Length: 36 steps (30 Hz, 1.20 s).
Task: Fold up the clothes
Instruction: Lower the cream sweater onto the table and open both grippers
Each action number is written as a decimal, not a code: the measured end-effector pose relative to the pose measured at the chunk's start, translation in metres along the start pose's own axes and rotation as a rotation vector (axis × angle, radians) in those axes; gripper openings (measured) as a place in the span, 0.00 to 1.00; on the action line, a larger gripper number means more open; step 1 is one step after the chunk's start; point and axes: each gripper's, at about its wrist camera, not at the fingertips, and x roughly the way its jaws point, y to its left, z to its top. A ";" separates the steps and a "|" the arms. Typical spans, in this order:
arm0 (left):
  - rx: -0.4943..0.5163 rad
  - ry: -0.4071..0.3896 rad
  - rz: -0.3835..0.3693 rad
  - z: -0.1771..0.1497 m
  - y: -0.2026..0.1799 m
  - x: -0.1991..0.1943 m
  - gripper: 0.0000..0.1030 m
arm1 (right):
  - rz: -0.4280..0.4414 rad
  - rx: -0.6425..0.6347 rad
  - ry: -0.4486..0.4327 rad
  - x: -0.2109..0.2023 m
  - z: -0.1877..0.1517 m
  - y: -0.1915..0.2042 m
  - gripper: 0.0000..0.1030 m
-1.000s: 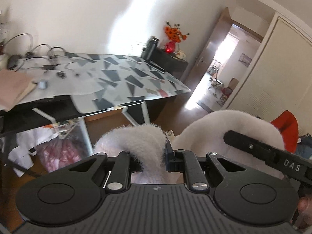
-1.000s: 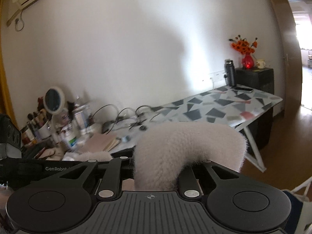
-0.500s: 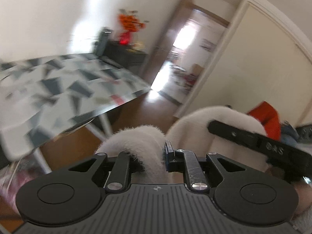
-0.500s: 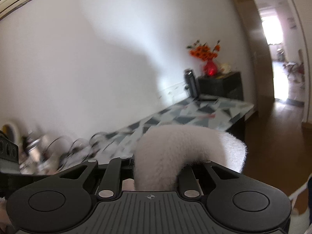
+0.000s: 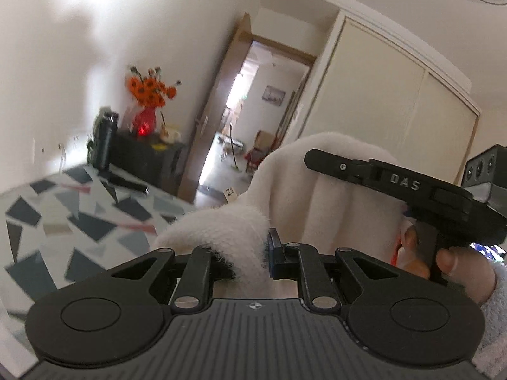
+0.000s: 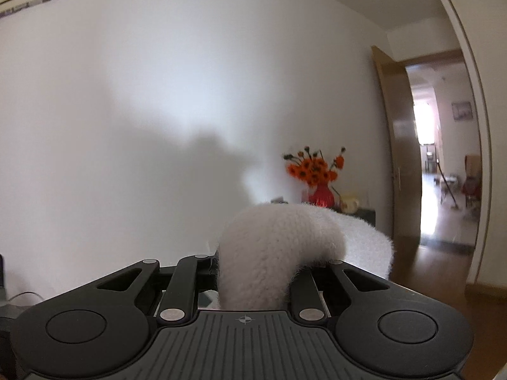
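Left gripper [image 5: 245, 258] clamped on fluffy white garment [image 5: 317, 196], right gripper [image 6: 256, 280] pinching the same fabric, apparently lifted above patterned table [image 5: 79, 218]

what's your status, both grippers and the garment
Left gripper shut on fluffy white garment. Right gripper shut on it too. Garment held up in air, above patterned table. Nothing blocking.

Daylight glared through the doorway [image 5: 253, 120], a soft shadow lay on the wall [image 6: 190, 101], the table [image 5: 63, 221] blurred, and fisheye edges bent.
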 end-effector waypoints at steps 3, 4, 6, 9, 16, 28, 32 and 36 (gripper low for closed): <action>-0.041 -0.031 0.032 0.025 0.030 0.017 0.15 | 0.043 -0.013 0.010 0.046 0.013 -0.005 0.15; -0.058 -0.040 0.047 0.033 0.041 0.022 0.15 | 0.062 -0.017 0.013 0.062 0.016 -0.007 0.15; -0.093 -0.058 0.097 0.045 0.063 0.033 0.15 | 0.102 -0.026 0.022 0.096 0.022 -0.012 0.15; -0.148 -0.084 0.192 0.061 0.096 0.052 0.15 | 0.179 -0.033 0.043 0.154 0.028 -0.015 0.15; -0.245 -0.191 0.465 0.097 0.175 0.106 0.15 | 0.385 -0.084 0.127 0.318 0.032 -0.016 0.15; -0.581 -0.004 0.864 0.021 0.309 0.243 0.15 | 0.434 -0.414 0.508 0.579 -0.121 0.018 0.15; -0.625 0.062 0.941 -0.011 0.335 0.255 0.15 | 0.426 -0.507 0.563 0.604 -0.183 0.016 0.16; -0.706 0.058 0.944 -0.039 0.351 0.256 0.21 | 0.423 -0.560 0.518 0.600 -0.207 0.023 0.27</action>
